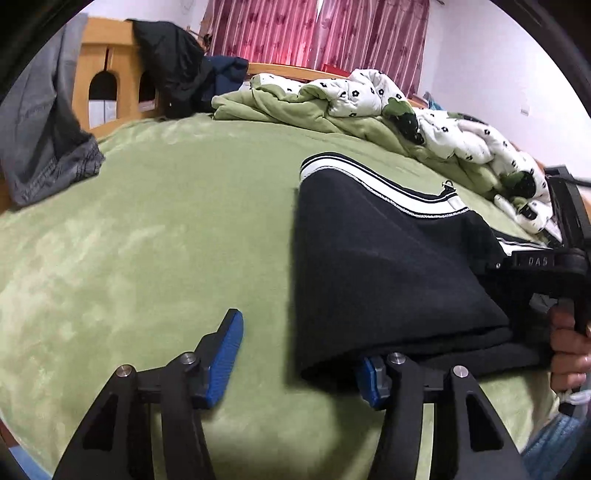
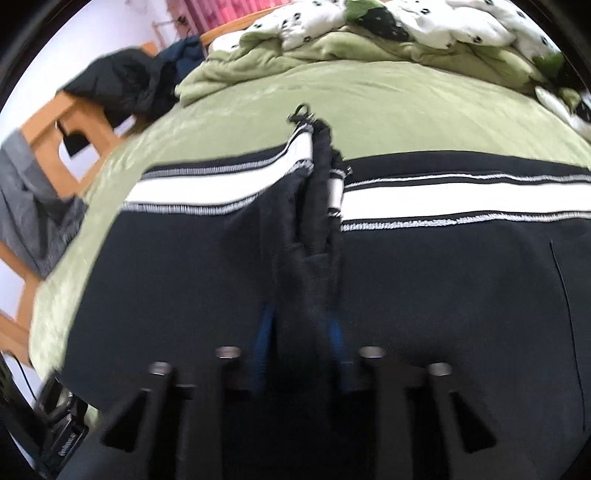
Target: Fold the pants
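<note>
Black pants (image 1: 388,266) with a white side stripe lie folded on the green bed. My left gripper (image 1: 299,354) is open at the folded left edge; its left pad (image 1: 225,362) lies bare on the blanket and its right pad (image 1: 371,380) sits under the fabric edge. In the right wrist view the pants (image 2: 443,280) fill the frame, striped edge (image 2: 424,199) across the far side. My right gripper (image 2: 301,332) is shut on a bunched ridge of black fabric, its blue pads pressed against it. The right gripper's body (image 1: 546,266) and the holding hand show at the pants' right side.
A green blanket (image 1: 166,240) covers the bed. A crumpled green-and-white flowered quilt (image 1: 369,99) lies along the far side. Dark jackets (image 1: 177,62) hang on the wooden bed frame (image 1: 107,62). Grey trousers (image 1: 40,129) hang at the left. Red curtains (image 1: 314,33) hang behind.
</note>
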The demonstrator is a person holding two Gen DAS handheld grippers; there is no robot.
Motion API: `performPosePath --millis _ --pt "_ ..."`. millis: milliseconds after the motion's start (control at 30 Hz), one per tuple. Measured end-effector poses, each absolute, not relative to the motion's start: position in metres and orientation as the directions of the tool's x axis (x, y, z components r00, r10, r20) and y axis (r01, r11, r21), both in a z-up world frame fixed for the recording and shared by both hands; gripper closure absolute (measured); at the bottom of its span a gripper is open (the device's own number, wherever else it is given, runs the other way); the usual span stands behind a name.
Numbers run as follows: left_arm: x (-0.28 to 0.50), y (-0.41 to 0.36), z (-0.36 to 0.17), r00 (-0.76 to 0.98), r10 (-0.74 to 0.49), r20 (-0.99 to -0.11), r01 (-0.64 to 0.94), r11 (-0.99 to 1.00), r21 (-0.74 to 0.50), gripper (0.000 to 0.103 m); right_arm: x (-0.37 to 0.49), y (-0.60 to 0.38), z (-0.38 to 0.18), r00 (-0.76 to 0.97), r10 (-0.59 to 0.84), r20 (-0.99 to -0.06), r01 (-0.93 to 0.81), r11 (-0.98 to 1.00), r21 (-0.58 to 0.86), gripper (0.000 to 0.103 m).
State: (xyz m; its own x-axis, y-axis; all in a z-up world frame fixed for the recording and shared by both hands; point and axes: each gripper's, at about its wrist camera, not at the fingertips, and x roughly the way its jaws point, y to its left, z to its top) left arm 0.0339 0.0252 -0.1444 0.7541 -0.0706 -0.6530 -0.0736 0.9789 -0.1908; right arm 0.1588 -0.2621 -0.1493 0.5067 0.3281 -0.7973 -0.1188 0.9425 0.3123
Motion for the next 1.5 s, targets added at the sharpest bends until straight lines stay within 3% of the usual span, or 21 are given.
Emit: performPosePath --millis 233,433,633,700,833,967,1033,1167,1233,1267,1500 --pt "0.032 0.025 -0.146 0.745 -0.098 -0.660 -0.056 0.976 -0.209 0.048 0.134 -0.299 -0.125 0.578 0.429 -0.694 -0.081 0.876 0.475 0.091" --pt "0.028 0.015 -0.144 0.734 -0.132 -0.666 -0.008 0.979 -0.202 0.042 0.106 -0.352 -0.105 0.662 0.360 -0.658 -0.009 0.881 0.472 0.091" --pt "0.022 0.013 -0.139 0.706 -0.137 -0.695 0.006 0.982 -0.188 0.042 0.114 -0.346 -0.149 0.550 0.263 -0.792 0.035 0.941 0.337 0.086" --pt "0.015 0.018 -0.133 0.692 -0.169 -0.702 0.032 0.978 -0.204 0.043 0.107 -0.346 -0.137 0.577 0.225 -0.785 0.027 0.955 0.294 0.085" --pt "-0.004 0.032 -0.108 0.732 -0.247 -0.635 0.088 0.958 -0.272 0.042 0.078 -0.348 -0.096 0.687 0.163 -0.708 0.001 0.974 0.225 0.083" --pt "0.021 0.017 -0.089 0.734 -0.291 -0.614 0.125 0.946 -0.299 0.041 0.058 -0.328 -0.075 0.758 0.146 -0.635 -0.077 0.988 0.135 0.083" --pt "0.040 0.001 -0.088 0.721 -0.282 -0.633 0.129 0.952 -0.277 0.041 0.055 -0.319 -0.086 0.740 0.144 -0.657 -0.117 0.989 0.086 0.083" --pt "0.060 -0.026 -0.122 0.639 -0.239 -0.731 0.105 0.969 -0.226 0.041 0.063 -0.321 -0.135 0.606 0.078 -0.792 -0.078 0.996 0.038 0.083" --pt "0.057 -0.028 -0.148 0.589 -0.257 -0.766 0.096 0.964 -0.250 0.041 0.059 -0.322 -0.135 0.635 0.088 -0.767 -0.078 0.996 0.049 0.083" --pt "0.049 -0.025 -0.151 0.625 -0.265 -0.735 0.095 0.960 -0.265 0.041 0.058 -0.321 -0.134 0.632 0.089 -0.770 -0.092 0.995 0.039 0.083" --pt "0.042 -0.011 -0.131 0.599 -0.280 -0.750 0.049 0.948 -0.314 0.040 0.054 -0.335 -0.123 0.628 0.161 -0.761 -0.095 0.987 0.130 0.083"
